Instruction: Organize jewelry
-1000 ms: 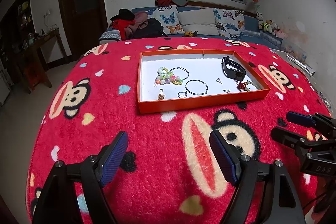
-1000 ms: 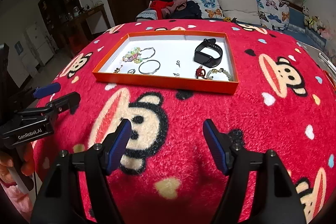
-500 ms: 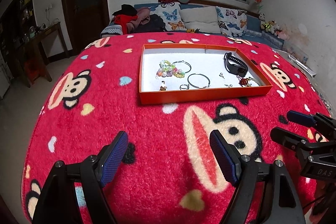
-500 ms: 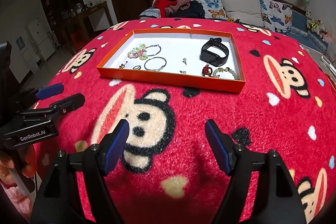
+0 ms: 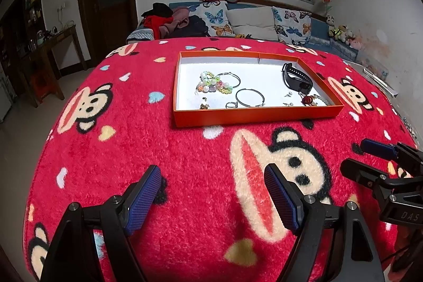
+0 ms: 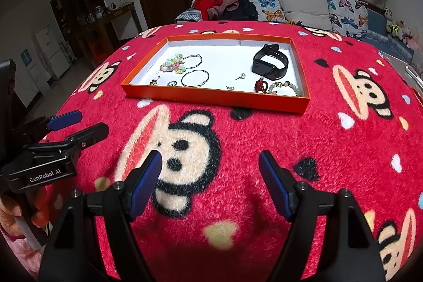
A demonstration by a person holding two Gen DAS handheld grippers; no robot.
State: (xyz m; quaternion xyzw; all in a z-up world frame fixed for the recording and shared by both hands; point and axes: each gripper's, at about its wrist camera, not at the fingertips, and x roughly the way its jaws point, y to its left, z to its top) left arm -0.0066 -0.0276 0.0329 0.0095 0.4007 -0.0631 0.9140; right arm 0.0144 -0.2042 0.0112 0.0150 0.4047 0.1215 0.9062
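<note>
Both grippers hang over the red monkey-print blanket (image 5: 185, 149), and nothing has been picked up yet: this looks like the opening approach, before the first piece is chosen. The left gripper (image 5: 212, 196) stands wide open with only blanket between its blue pads; the right gripper (image 6: 208, 183) is spread too, also empty.

Every piece of jewelry sits well ahead of both sets of jaws, inside the orange tray (image 5: 253, 115). Out beyond the left gripper's left finger lies the colourful bead bracelet (image 5: 212, 85), with a thin hoop bangle (image 5: 249, 97) and a small ring (image 5: 231, 105) closer in. Beyond its right finger, the black watch (image 5: 297, 78) and a red charm (image 5: 306, 99). From the right wrist view a pale green bead bracelet (image 6: 286, 87) lies at the tray's near right corner.

My read of the next move: one gripper has to travel forward and clear the tray's near wall before dropping onto a piece, and the thin hoop and tiny ring will need a narrow, careful pinch against the flat white floor.

Compared with a second ago, the tray appears a touch farther off in the left wrist view, and the right jaws have spread slightly wider.
</note>
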